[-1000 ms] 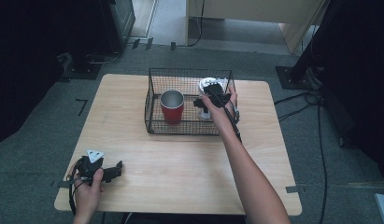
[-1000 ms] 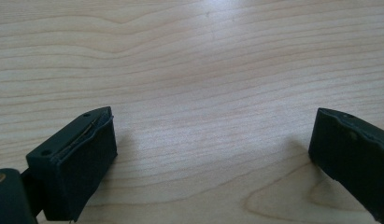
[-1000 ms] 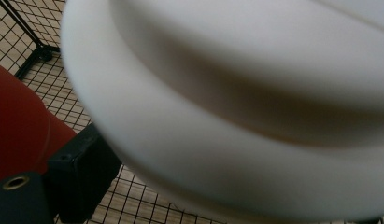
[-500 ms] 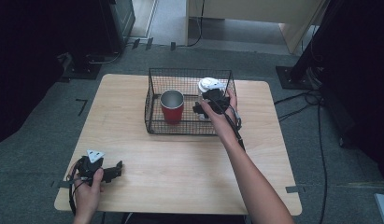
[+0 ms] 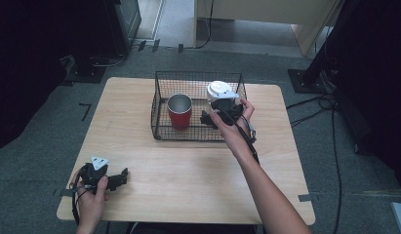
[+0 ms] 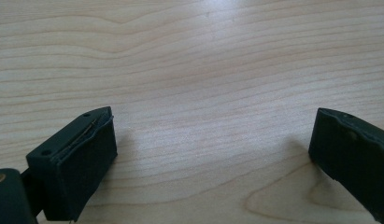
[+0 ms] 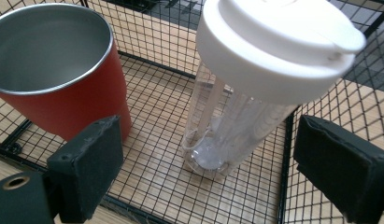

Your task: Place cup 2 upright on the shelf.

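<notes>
Light wooden tabletop (image 5: pixel 188 165) is carrying a black wire basket (image 5: pixel 161 92) near its far edge, holding a red metal tumbler with steel lining (image 5: pixel 180 110) and, beside it, a clear plastic bottle with white lid (image 7: pixel 255 88) standing upright. Right gripper (image 5: pixel 218 112) is hovering over the basket, jaws standing apart on either side of the bottle, pads not touching, nothing held. Left gripper (image 5: pixel 117 178) is resting wide open on bare wood, empty. Risks: a jaw snagging the mesh, or nudging the top-heavy bottle over into the tumbler.
</notes>
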